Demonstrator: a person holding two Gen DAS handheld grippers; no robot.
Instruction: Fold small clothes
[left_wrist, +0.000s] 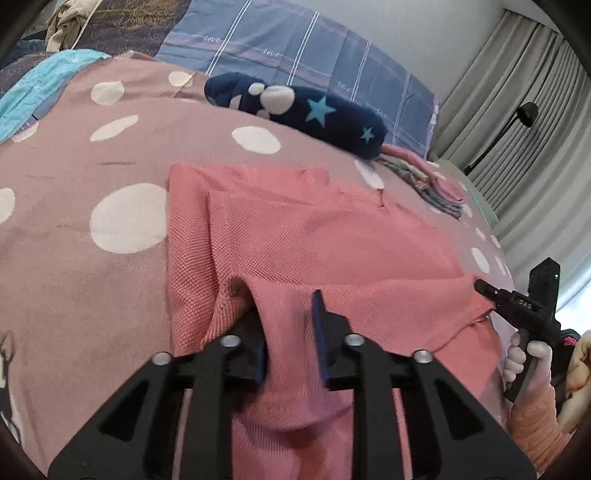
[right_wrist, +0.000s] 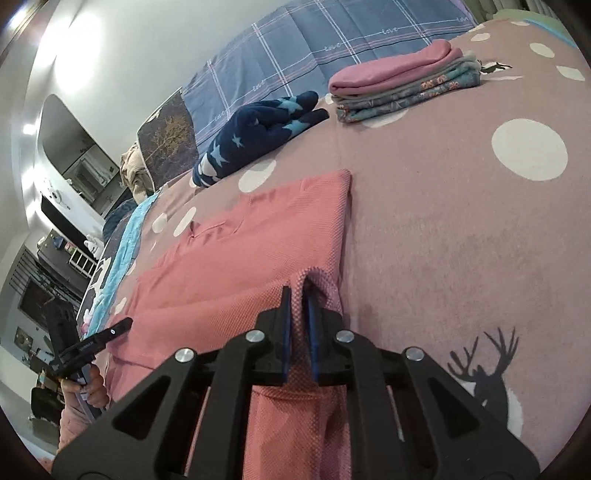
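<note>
A pink waffle-knit garment (left_wrist: 295, 229) lies on the bed, its near edge folded back over itself. My left gripper (left_wrist: 288, 332) stands open, its blue pads apart, and a loose fold of the garment hangs between them. My right gripper (right_wrist: 297, 306) has its pads close together with a raised fold of the pink garment (right_wrist: 240, 236) pinched between them at the garment's right edge. The right gripper (left_wrist: 484, 286) also shows in the left wrist view at the garment's corner, held by a gloved hand (left_wrist: 524, 358). The left gripper (right_wrist: 123, 325) shows at the left of the right wrist view.
The bed has a dusty-pink cover with white dots (right_wrist: 461, 229). A navy star-patterned garment (left_wrist: 314, 114) lies behind the pink one. A stack of folded clothes (right_wrist: 399, 85) sits at the far right. A blue checked quilt (left_wrist: 288, 44) lies along the wall, and grey curtains (left_wrist: 517, 129) hang at the right.
</note>
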